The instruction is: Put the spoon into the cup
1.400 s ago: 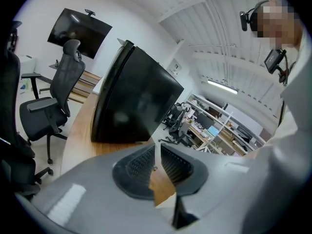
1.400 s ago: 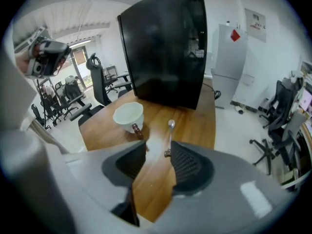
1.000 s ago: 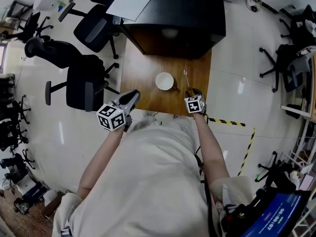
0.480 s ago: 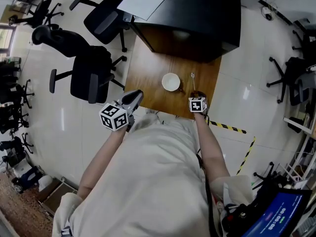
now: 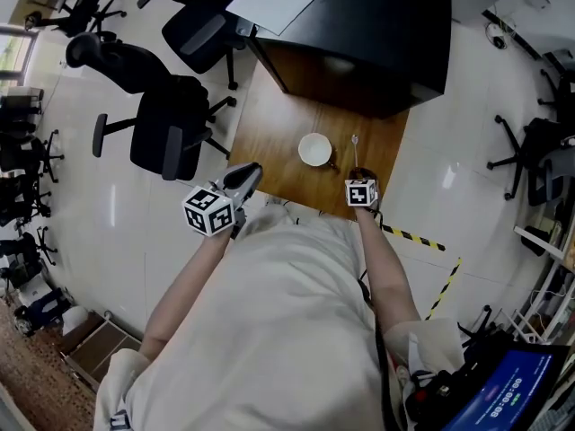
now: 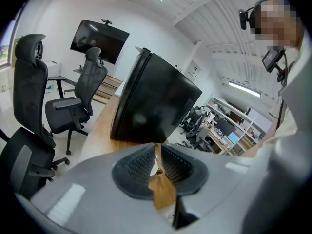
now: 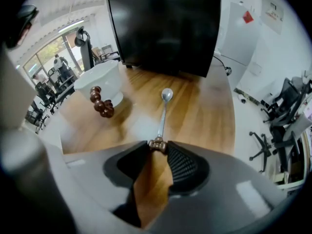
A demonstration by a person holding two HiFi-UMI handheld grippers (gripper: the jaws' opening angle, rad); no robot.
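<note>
- Spoon (image 7: 163, 112): slim metal stem, oval bowl, brown beaded handle end; lies flat on the glossy wooden table (image 7: 204, 106), just right of the cup.
- Cup (image 7: 100, 82): white, round, with a brown beaded handle.
- Right gripper (image 7: 158, 147): ribbed dark pads clenched on the spoon's handle end.
- Left gripper (image 6: 157, 152): jaws drawn nearly together, holding nothing.

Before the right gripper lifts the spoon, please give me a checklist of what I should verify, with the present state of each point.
1. Right gripper on the spoon: ok, jaws pinch its brown handle end.
2. Grip firm enough: cannot tell.
3. Spoon free to lift: ok, it lies flat on the table, touching nothing else.
4. Cup upright, mouth open: ok.
5. Way to the cup: ok, it stands left of the spoon, apart.
6. Left gripper out of the way: ok, holding nothing.
</note>
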